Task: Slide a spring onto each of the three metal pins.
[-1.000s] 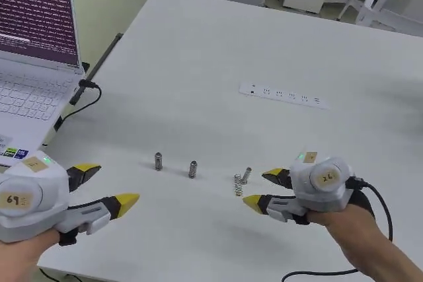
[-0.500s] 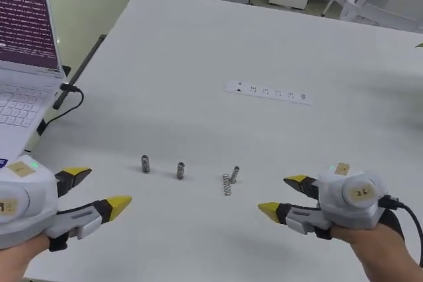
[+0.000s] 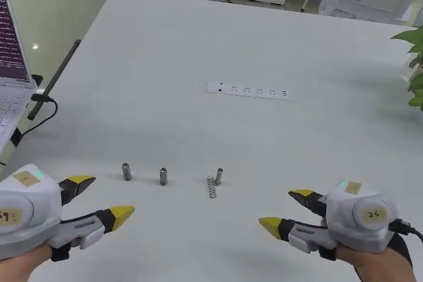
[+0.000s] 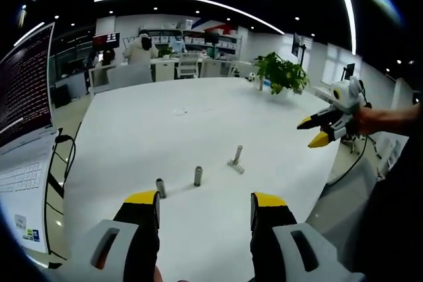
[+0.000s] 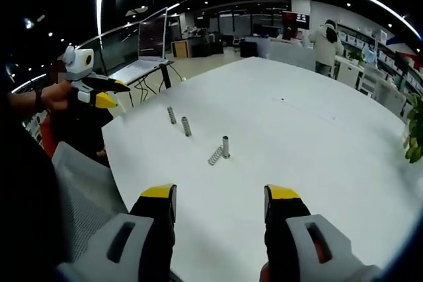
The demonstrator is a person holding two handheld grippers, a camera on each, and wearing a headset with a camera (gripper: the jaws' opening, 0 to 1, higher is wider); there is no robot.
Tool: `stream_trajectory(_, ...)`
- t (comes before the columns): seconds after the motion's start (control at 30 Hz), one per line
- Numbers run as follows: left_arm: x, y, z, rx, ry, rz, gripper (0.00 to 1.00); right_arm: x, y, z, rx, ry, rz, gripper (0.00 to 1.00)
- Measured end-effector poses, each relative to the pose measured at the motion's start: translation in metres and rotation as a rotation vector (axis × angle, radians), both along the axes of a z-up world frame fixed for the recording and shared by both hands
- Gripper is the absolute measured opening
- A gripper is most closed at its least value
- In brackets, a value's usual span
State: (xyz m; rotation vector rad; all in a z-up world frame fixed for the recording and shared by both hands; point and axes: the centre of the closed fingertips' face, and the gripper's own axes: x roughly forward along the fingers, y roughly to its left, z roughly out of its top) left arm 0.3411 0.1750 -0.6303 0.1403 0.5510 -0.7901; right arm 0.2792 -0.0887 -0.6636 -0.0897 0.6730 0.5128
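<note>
Three short metal pins stand in a row on the white table (image 3: pixel 198 44). The left pin (image 3: pixel 126 172) and the middle pin (image 3: pixel 163 176) look ribbed, as if each wears a spring. The right pin (image 3: pixel 219 176) is bare, and a loose spring (image 3: pixel 211 187) lies against its base. The same pin (image 5: pixel 225 146) and spring (image 5: pixel 215 156) show in the right gripper view. My left gripper (image 3: pixel 102 197) hovers open near the front edge, left of the pins. To their right, my right gripper (image 3: pixel 285 208) is open and empty, well short of the spring.
A white power strip (image 3: pixel 251 90) lies across the table's middle, beyond the pins. A laptop (image 3: pixel 10 97) with a black cable (image 3: pixel 39 100) sits at the left edge. Plant leaves (image 3: pixel 413 64) reach in at the right. Chairs stand past the far edge.
The head camera has swung right, so the laptop slid out of frame. My right gripper has drawn back from the loose spring towards the near right. Pins and spring stay put.
</note>
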Motion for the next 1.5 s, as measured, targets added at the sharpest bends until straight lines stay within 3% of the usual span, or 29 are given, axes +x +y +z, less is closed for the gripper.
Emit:
stream_trajectory(0.33, 0.007, -0.027, -0.003, 0.005, 0.006, -0.068, 0.5, -0.004, -0.009, 0.0, 0.018, 0.005, -0.034, 0.53)
stream_trajectory(1.1, 0.004, -0.099, -0.023, 0.025, 0.045, -0.245, 0.47, -0.017, -0.002, -0.003, 0.038, 0.019, -0.029, 0.56)
stream_trajectory(1.5, 0.007, -0.133, -0.05, 0.033, 0.096, -0.273, 0.45, -0.031, 0.005, -0.01, 0.046, 0.04, 0.009, 0.57)
